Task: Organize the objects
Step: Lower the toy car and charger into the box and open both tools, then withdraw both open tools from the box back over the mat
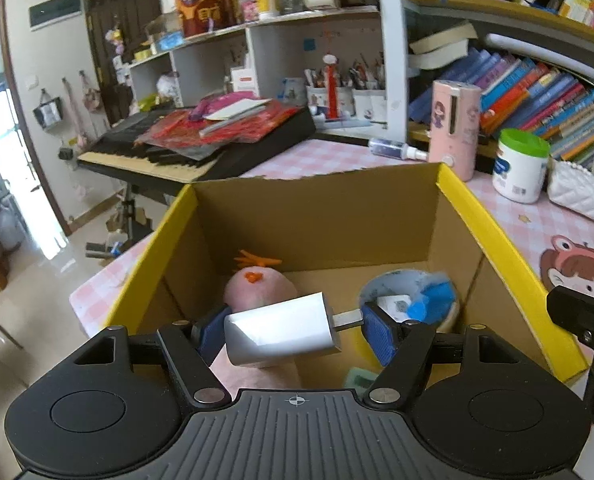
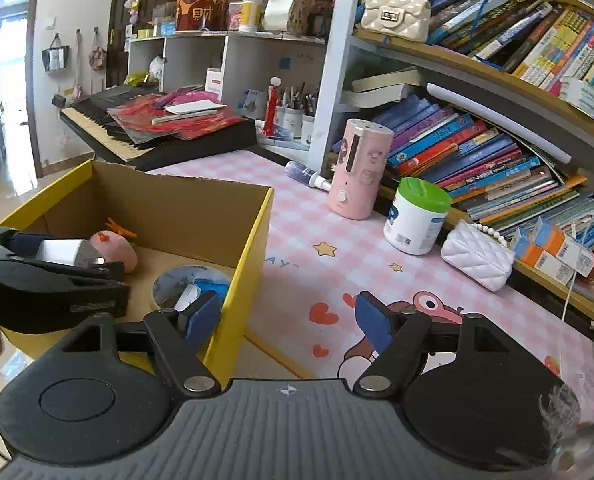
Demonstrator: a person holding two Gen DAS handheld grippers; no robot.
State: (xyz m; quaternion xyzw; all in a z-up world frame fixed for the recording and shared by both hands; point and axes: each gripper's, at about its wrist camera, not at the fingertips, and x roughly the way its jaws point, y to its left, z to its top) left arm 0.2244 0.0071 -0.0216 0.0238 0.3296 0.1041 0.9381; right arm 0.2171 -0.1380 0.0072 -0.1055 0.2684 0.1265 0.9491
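My left gripper (image 1: 293,330) is shut on a white charger plug (image 1: 283,330) and holds it above the open yellow-rimmed cardboard box (image 1: 497,240). In the box lie a pink plush toy (image 1: 259,286) with orange tufts and a tape roll (image 1: 411,296) with blue and white bits inside. In the right wrist view, my right gripper (image 2: 289,322) is open and empty above the box's right wall (image 2: 253,248). The left gripper (image 2: 49,276) with the charger (image 2: 63,250) shows at the left there, over the plush (image 2: 115,250) and tape roll (image 2: 191,284).
The box stands on a pink checked table (image 2: 337,232). On it are a pink cylinder device (image 2: 359,168), a green-lidded white tub (image 2: 415,216), a white quilted purse (image 2: 477,254) and a small spray bottle (image 2: 307,174). Bookshelves (image 2: 497,140) stand right; a keyboard (image 2: 137,136) lies behind.
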